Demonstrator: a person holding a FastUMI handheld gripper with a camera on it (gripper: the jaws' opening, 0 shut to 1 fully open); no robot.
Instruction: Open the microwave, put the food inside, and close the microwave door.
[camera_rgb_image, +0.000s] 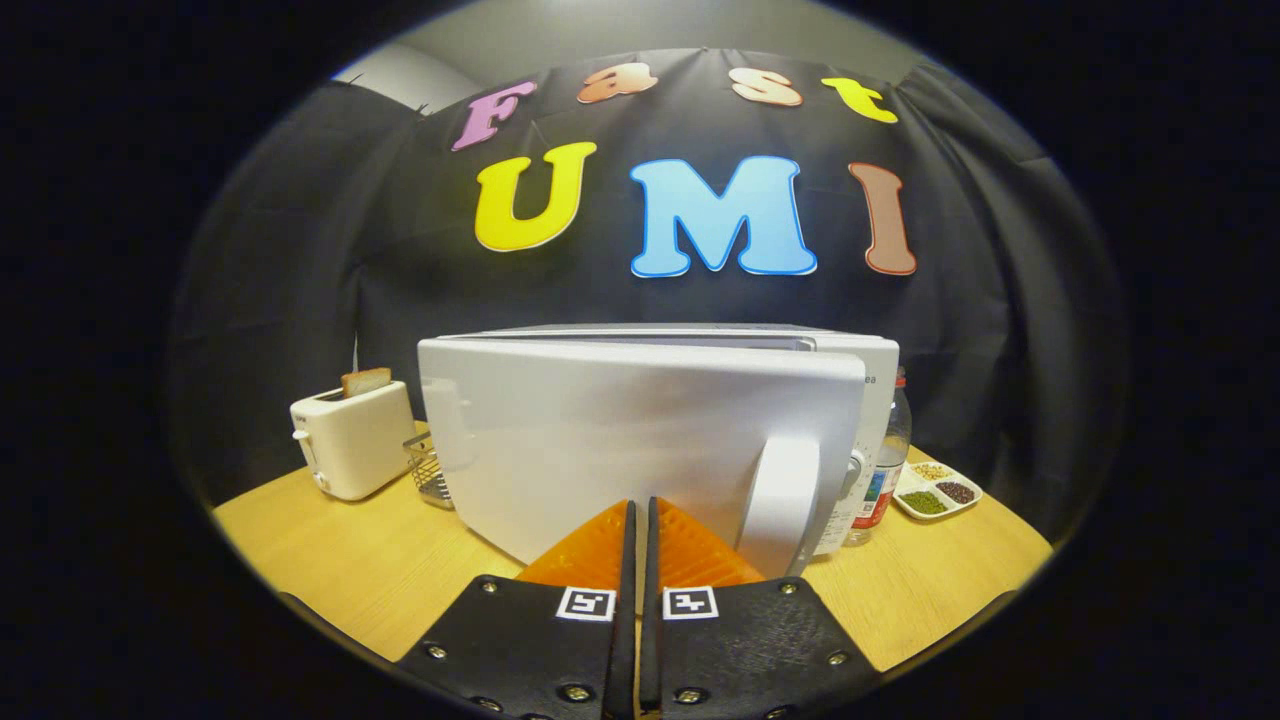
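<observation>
jaws closed, nothing held; gripper (640, 515) tips touch or nearly touch the microwave door (620, 440), ajar, just ahead. handle (780, 500) right of the fingers.

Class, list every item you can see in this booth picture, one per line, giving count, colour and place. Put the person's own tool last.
microwave: one, white, on the table, just ahead of the tool.
microwave door: one, white, slightly ajar, with a curved handle beside the fingertips.
toaster: one, cream, left of the microwave.
toast slice: one, brown, standing up out of the toaster.
wire basket: one, metal, between toaster and microwave.
bottle: one, clear, right of the microwave.
divided dish: one, white, holding seeds or beans, beyond the bottle.
table: one, light wood.
tool: one, black with orange fingers, shut, empty.
</observation>
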